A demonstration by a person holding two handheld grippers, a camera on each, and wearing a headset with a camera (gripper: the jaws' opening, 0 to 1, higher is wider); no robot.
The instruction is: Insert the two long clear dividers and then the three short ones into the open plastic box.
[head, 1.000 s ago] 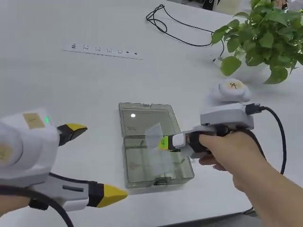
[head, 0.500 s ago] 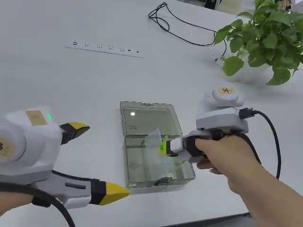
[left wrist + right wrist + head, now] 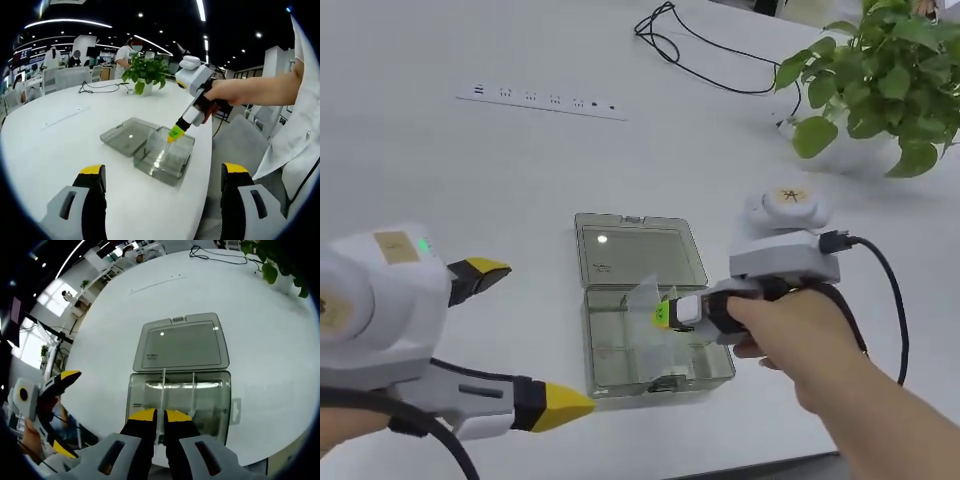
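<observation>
The open clear plastic box (image 3: 588, 340) lies on the white table with its lid (image 3: 640, 250) folded back flat. My right gripper (image 3: 665, 314) is shut on a clear divider (image 3: 645, 298), held on edge over the box's tray. In the right gripper view the divider (image 3: 162, 390) runs straight ahead of my shut gripper (image 3: 157, 416) into the tray (image 3: 131, 395), beside another upright clear divider (image 3: 193, 390). My left gripper (image 3: 520, 338) stands open and holds nothing, to the left of the box. From the left gripper view (image 3: 162, 172) the box (image 3: 172, 167) lies ahead.
A white power strip (image 3: 540, 100) lies at the back of the table. A black cable (image 3: 710, 62) and a potted plant (image 3: 880, 70) sit at the back right. The table's near edge runs just below the box.
My right gripper has carried the divider a little left and lower, toward the tray. The left gripper has stayed about where it was, still open.
</observation>
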